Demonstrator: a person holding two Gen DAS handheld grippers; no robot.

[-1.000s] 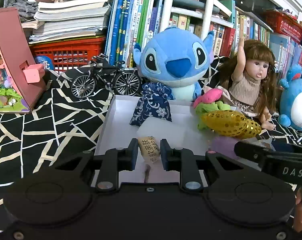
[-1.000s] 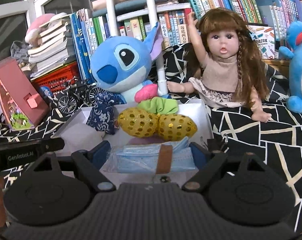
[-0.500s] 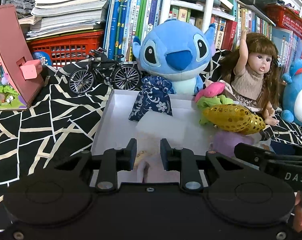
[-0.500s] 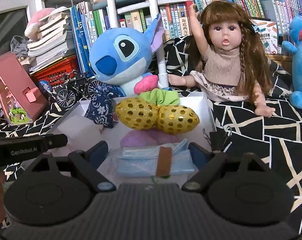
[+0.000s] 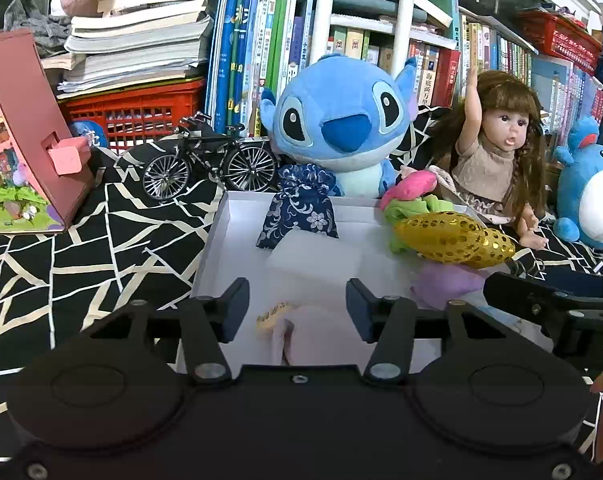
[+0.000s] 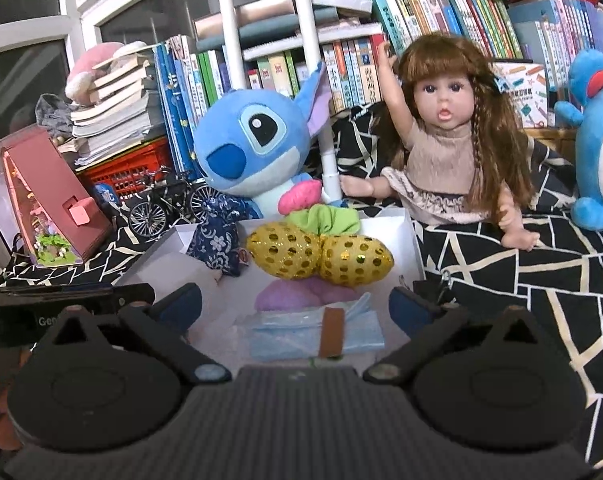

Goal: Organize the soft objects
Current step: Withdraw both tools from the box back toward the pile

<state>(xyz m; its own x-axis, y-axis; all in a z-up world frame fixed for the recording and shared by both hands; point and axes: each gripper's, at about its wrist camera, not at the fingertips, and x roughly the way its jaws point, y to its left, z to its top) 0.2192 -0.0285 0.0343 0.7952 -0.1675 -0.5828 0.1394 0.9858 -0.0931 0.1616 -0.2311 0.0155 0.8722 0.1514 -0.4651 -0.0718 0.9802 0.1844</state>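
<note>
A white tray on the patterned cloth holds a blue floral pouch, a white foam block, a gold sequin bow, green and purple scrunchies and a pack of blue face masks. My left gripper is open above the tray's near end; a pale soft item with a yellow printed tag lies loose between its fingers. My right gripper is open wide, with the mask pack lying in the tray between its fingers.
A blue Stitch plush, a doll and a blue round plush stand behind the tray. A model bicycle, a pink toy house, a red crate and bookshelves are at the left and back.
My left gripper was shut on the tagged soft item, lowered it into the tray and has opened, letting it go. My right gripper stays open and has drawn back slightly.
</note>
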